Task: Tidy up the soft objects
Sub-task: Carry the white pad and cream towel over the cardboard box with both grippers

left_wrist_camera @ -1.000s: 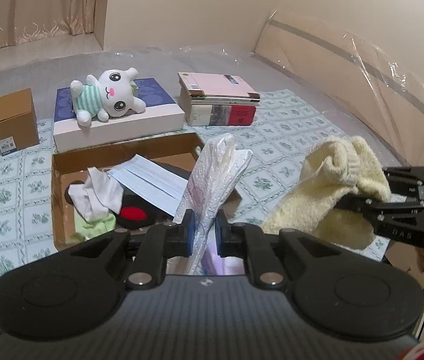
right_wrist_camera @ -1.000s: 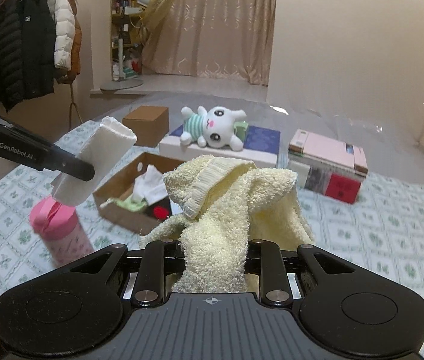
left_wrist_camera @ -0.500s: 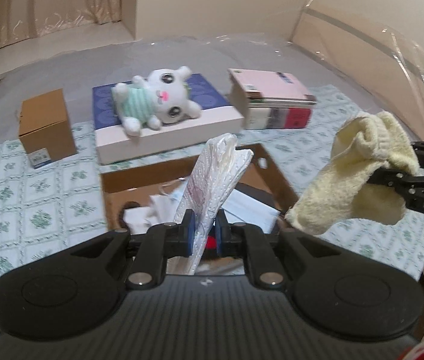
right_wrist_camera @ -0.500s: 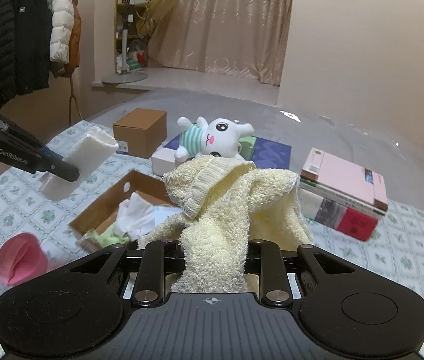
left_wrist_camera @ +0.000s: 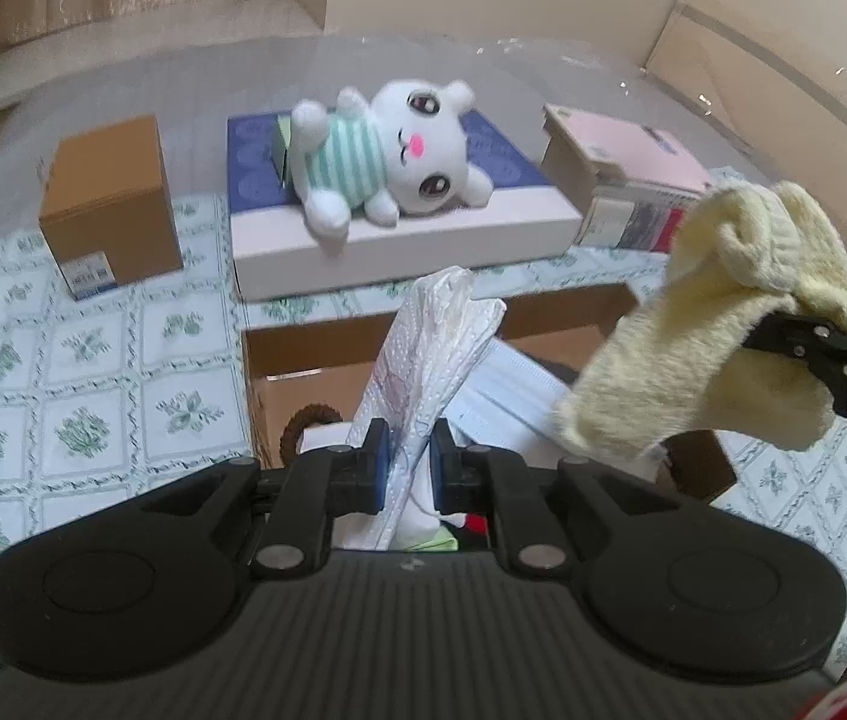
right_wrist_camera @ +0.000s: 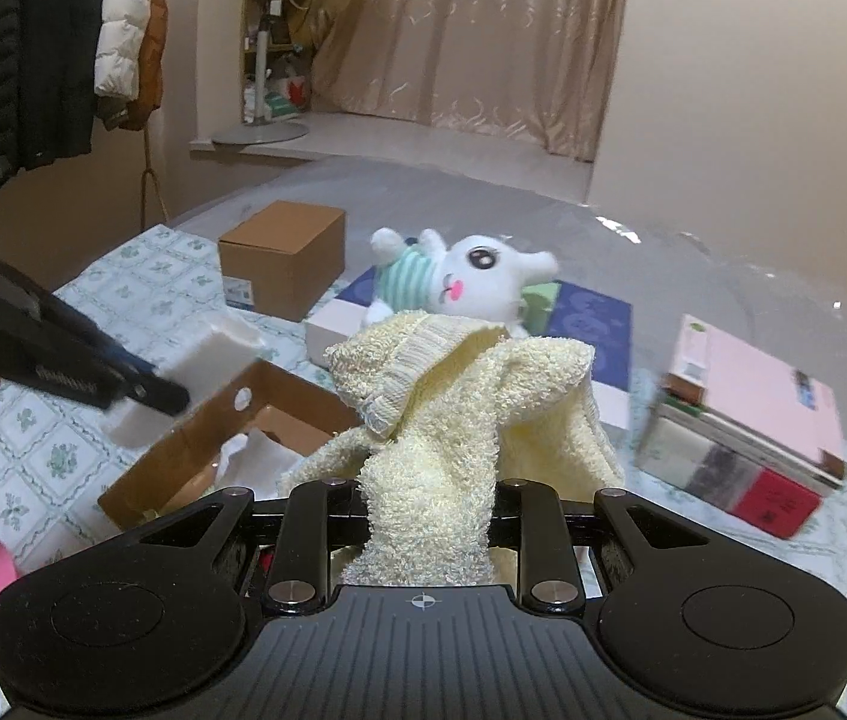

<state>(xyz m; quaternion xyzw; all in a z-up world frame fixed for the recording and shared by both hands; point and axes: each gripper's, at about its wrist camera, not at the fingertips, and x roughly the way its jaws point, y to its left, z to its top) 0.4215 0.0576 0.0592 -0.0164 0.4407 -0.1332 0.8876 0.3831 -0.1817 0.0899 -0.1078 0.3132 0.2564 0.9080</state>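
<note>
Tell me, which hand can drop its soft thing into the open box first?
Probably the left. The left gripper holds the white packet right over the open cardboard box. The right gripper holds the yellow sock nearer the box's edge.

Both grippers' fingers [left_wrist_camera: 377,468] [right_wrist_camera: 534,516] are clamped, pointing downward.

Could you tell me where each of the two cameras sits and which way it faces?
Left wrist: sits on the left gripper, looking down along fingers shut on a white tissue pack over the open cardboard box; the right gripper enters at right.
Right wrist: sits on the right gripper, shut on a yellow towel, facing the curtain; the left gripper enters at left.
Shared: box, towel, tissue pack, plush rabbit, books.
</note>
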